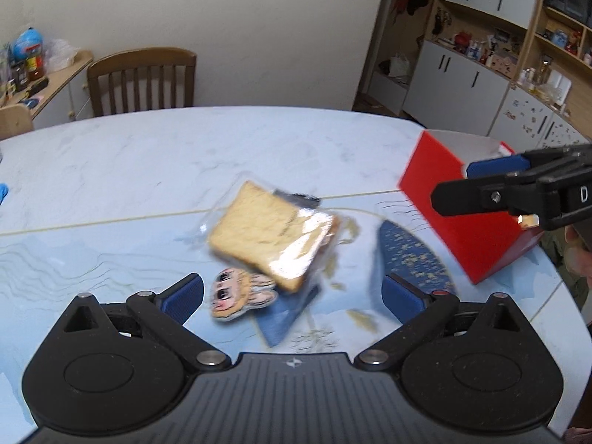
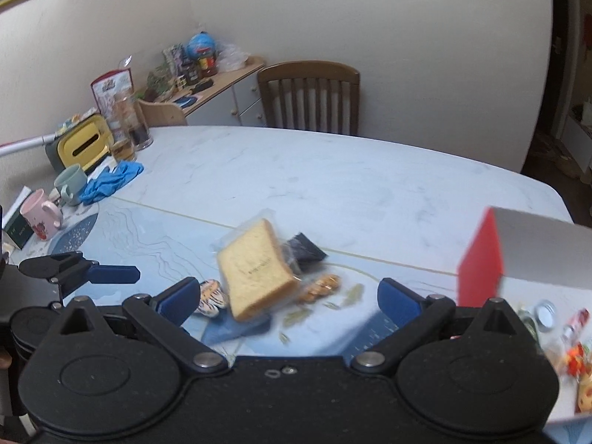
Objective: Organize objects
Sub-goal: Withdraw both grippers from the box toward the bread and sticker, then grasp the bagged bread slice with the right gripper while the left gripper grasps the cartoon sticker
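Desk (image 1: 148, 155) carries the red box (image 1: 458, 218) off to my right, and the bagged bread (image 1: 272, 235) lies dead ahead of both tongs, long axis slanting from far-left to near-right. I judge my left tongs (image 1: 292, 296) nearer; they and my right tongs (image 2: 288, 299) gape wide, empty.

Left gripper (image 1: 292, 298) jaws wide open, nothing between pads, angled down. Right gripper (image 2: 288, 301) same: jaws spread wide, empty, tilted down beside it.
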`<action>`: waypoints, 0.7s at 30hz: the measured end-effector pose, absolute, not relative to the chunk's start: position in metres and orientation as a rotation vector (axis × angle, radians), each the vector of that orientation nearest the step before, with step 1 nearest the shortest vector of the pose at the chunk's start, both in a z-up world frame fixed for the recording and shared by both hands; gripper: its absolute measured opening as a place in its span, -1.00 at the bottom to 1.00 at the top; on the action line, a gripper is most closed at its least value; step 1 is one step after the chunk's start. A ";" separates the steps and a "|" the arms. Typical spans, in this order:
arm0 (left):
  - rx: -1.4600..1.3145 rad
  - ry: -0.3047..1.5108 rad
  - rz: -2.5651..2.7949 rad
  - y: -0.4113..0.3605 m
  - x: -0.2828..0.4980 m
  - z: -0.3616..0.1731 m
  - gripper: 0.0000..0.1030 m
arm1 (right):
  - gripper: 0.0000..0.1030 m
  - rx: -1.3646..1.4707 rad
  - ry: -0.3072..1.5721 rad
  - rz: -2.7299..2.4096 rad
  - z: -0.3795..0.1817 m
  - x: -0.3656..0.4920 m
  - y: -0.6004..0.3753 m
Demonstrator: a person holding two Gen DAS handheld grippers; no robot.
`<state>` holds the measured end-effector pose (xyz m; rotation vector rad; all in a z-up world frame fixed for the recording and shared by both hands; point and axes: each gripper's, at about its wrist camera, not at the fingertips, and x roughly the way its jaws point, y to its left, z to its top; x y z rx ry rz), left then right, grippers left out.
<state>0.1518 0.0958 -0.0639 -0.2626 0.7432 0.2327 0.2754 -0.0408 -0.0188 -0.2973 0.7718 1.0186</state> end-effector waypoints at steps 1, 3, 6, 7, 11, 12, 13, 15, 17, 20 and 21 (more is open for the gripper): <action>-0.269 0.752 0.238 0.100 0.151 -0.067 1.00 | 0.98 -0.311 0.771 1.021 -0.021 0.274 -0.033; -0.274 0.754 0.243 0.108 0.150 -0.073 1.00 | 0.98 -0.341 0.773 1.024 -0.025 0.273 -0.018; -0.259 0.757 0.258 0.118 0.148 -0.082 1.00 | 0.98 -0.377 0.778 1.026 -0.033 0.271 0.002; -0.253 0.756 0.263 0.121 0.149 -0.085 1.00 | 0.98 -0.390 0.778 1.026 -0.035 0.271 0.007; -0.232 0.771 0.276 0.127 0.152 -0.097 1.00 | 0.98 -0.442 0.786 1.015 -0.048 0.270 0.030; -0.229 0.776 0.278 0.128 0.154 -0.100 1.00 | 0.98 -0.456 0.789 1.008 -0.052 0.271 0.035; -0.226 0.778 0.278 0.128 0.156 -0.103 1.00 | 0.98 -0.470 0.792 0.998 -0.056 0.271 0.040; -0.213 0.784 0.283 0.129 0.159 -0.108 1.00 | 0.98 -0.501 0.793 0.979 -0.064 0.271 0.049; -0.205 0.787 0.284 0.129 0.162 -0.114 1.00 | 0.98 -0.525 0.801 0.973 -0.071 0.271 0.057; -0.193 0.789 0.284 0.129 0.166 -0.120 1.00 | 0.98 -0.563 0.807 0.971 -0.079 0.270 0.069; -0.186 0.791 0.286 0.128 0.168 -0.123 1.00 | 0.98 -0.579 0.807 0.971 -0.082 0.270 0.073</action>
